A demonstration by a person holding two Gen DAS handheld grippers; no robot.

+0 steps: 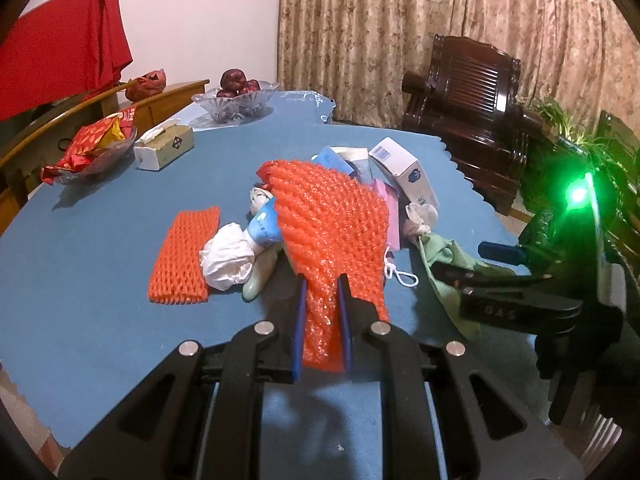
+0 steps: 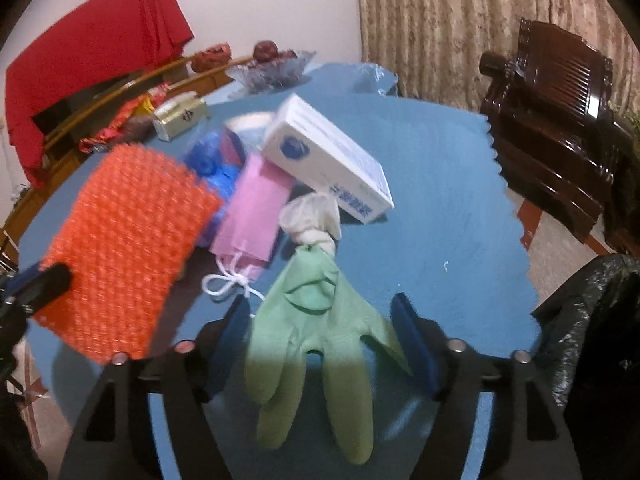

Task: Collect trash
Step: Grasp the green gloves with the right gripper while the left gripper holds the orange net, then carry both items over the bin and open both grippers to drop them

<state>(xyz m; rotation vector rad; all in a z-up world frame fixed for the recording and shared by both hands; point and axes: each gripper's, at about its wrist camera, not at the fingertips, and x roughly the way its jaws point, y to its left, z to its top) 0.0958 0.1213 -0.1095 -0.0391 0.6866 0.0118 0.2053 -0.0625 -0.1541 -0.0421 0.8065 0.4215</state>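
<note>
My left gripper (image 1: pixel 323 284) is shut on a large orange foam net (image 1: pixel 332 220), holding it up over a pile of trash on the blue table (image 1: pixel 100 320). The same net (image 2: pixel 124 248) fills the left of the right wrist view. In the pile lie a white box (image 2: pixel 332 160), a pink mask (image 2: pixel 252 216), a crumpled white tissue (image 1: pixel 228 258) and a smaller orange net (image 1: pixel 184 256). My right gripper (image 2: pixel 320 302) stands open, its blue pads either side of a green glove (image 2: pixel 316 344) lying flat on the table, neither pad pressing on it.
A black trash bag (image 2: pixel 580 320) hangs off the table's right edge. At the back left stand a tissue box (image 1: pixel 164 146), a snack dish (image 1: pixel 120 152) and a glass fruit bowl (image 1: pixel 208 102). A dark wooden armchair (image 2: pixel 552 140) is beyond the table.
</note>
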